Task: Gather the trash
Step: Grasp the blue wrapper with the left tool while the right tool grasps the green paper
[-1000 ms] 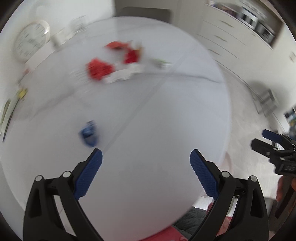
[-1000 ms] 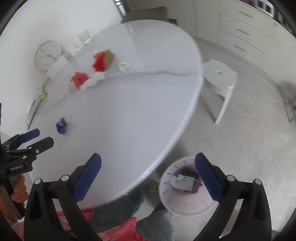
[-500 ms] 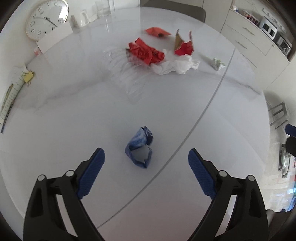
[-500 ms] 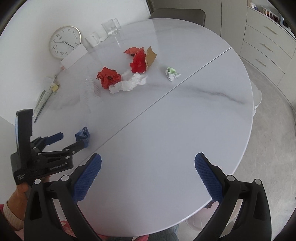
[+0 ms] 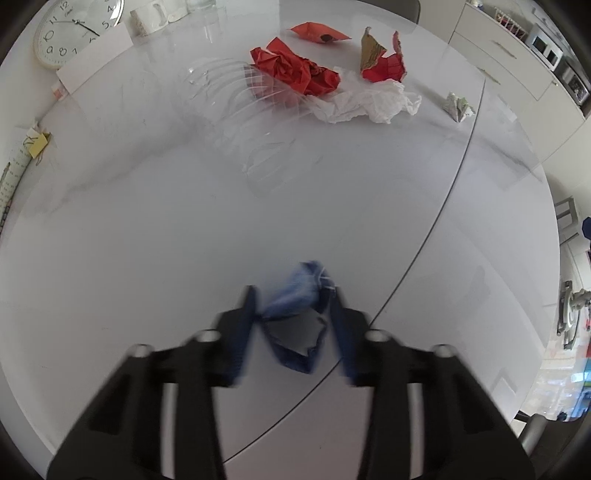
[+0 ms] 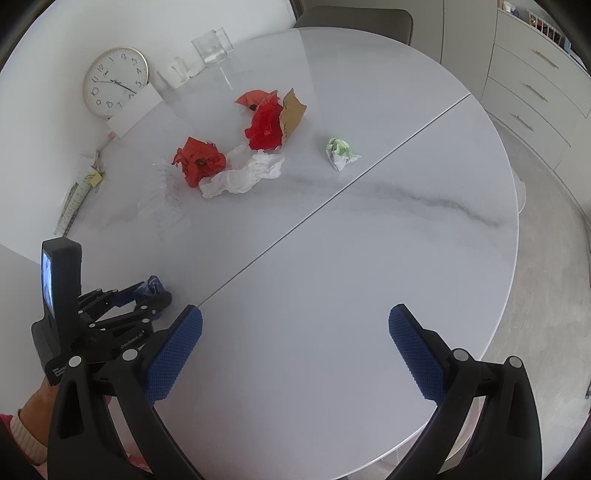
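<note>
A crumpled blue wrapper (image 5: 299, 314) lies on the white round table (image 5: 147, 240), and my left gripper (image 5: 293, 295) has its blurred fingers closed against both sides of it. The wrapper (image 6: 152, 286) and left gripper (image 6: 147, 291) also show at the left of the right wrist view. My right gripper (image 6: 295, 347) is open and empty above the table's near half. Farther back lie red crumpled paper (image 5: 295, 70), a white tissue (image 5: 365, 101), a torn red-brown carton (image 5: 380, 59), a red packet (image 5: 317, 32) and a small green-white wad (image 5: 458, 105).
A clear plastic tray (image 5: 251, 122) lies flat mid-table. A wall clock (image 6: 114, 82), glass jars (image 6: 212, 46), a white card (image 5: 94, 55) and papers (image 6: 74, 199) sit along the table's far left. A chair (image 6: 354, 16) and drawers (image 6: 535, 81) stand beyond.
My left gripper has moved forward and closed its fingers on the blue wrapper. My right gripper stays open, raised over the table.
</note>
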The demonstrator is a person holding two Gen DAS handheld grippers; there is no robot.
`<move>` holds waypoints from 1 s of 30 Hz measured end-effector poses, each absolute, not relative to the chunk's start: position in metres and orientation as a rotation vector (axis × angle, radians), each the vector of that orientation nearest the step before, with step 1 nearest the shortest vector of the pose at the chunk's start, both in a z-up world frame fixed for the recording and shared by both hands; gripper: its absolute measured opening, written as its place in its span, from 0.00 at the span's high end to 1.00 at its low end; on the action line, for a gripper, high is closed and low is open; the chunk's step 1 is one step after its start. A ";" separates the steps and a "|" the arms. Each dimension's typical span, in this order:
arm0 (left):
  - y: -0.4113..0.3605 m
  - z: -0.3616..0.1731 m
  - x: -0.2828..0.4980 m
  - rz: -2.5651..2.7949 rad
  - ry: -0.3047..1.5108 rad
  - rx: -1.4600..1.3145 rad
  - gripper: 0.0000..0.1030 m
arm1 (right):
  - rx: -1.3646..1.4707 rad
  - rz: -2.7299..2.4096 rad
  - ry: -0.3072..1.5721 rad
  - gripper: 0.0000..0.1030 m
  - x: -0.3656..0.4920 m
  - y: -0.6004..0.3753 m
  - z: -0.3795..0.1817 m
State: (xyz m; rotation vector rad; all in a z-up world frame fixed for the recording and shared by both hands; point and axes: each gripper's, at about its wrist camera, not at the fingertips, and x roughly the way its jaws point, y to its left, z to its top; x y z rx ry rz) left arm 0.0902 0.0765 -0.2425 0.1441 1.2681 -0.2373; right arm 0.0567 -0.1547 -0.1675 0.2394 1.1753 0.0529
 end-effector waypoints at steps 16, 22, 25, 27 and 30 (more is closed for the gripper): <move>0.033 -0.209 0.125 -0.311 1.239 0.090 0.73 | 0.058 0.036 1.157 0.04 0.165 -0.174 -0.197; -0.014 -0.202 0.164 -0.382 1.208 0.110 0.73 | 0.061 0.036 1.199 0.20 0.208 -0.189 -0.221; -0.026 -0.205 0.176 -0.396 1.206 0.115 0.73 | 0.051 0.047 1.213 0.30 0.219 -0.192 -0.228; -0.030 -0.208 0.182 -0.399 1.204 0.124 0.73 | 0.038 0.059 1.218 0.37 0.222 -0.191 -0.230; -0.030 -0.212 0.182 -0.399 1.208 0.123 0.73 | 0.009 0.077 1.228 0.54 0.226 -0.187 -0.234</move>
